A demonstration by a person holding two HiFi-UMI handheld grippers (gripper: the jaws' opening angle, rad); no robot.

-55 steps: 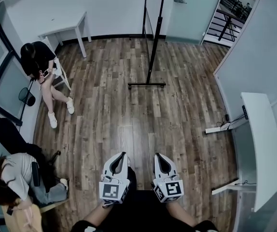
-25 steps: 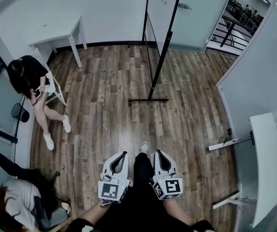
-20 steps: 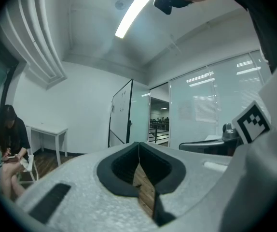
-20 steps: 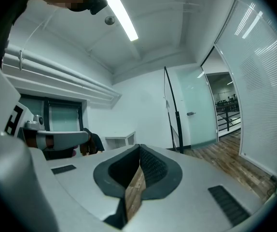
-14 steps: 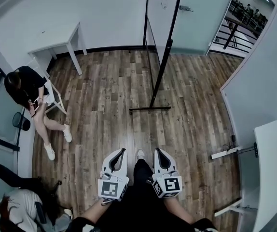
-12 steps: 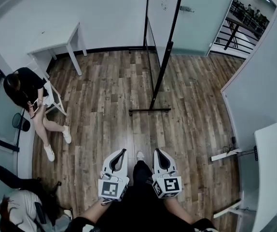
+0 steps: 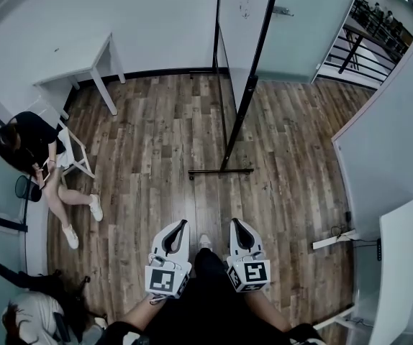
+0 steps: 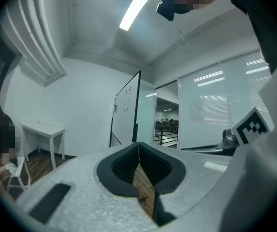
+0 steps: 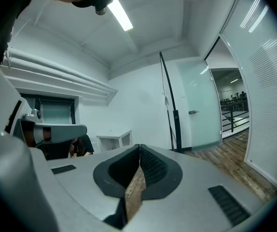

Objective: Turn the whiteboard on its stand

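Note:
The whiteboard point(image 7: 238, 20) stands on its black stand point(image 7: 239, 117) at the far side of the room, seen almost edge-on, with its foot bar point(image 7: 220, 171) on the wooden floor. Both grippers are held low and close to my body, well short of the stand and pointing toward it. The left gripper point(image 7: 183, 223) is shut and holds nothing, and so is the right gripper point(image 7: 234, 221). In the left gripper view the whiteboard point(image 8: 127, 111) rises beyond the shut left gripper point(image 8: 138, 144). The right gripper view shows the stand's post point(image 9: 171, 111) beyond the shut right gripper point(image 9: 139, 147).
A white table point(image 7: 77, 57) stands against the far wall at the left. A seated person point(image 7: 28, 148) is on a chair at the left wall, and another person point(image 7: 26, 316) sits at the bottom left. A glass door point(image 7: 307, 27) is behind the whiteboard. A white desk point(image 7: 395, 264) lines the right wall.
I have stepped toward the whiteboard, so its stand sits nearer and lower in the head view. Both grippers have stayed shut in the same pose before me.

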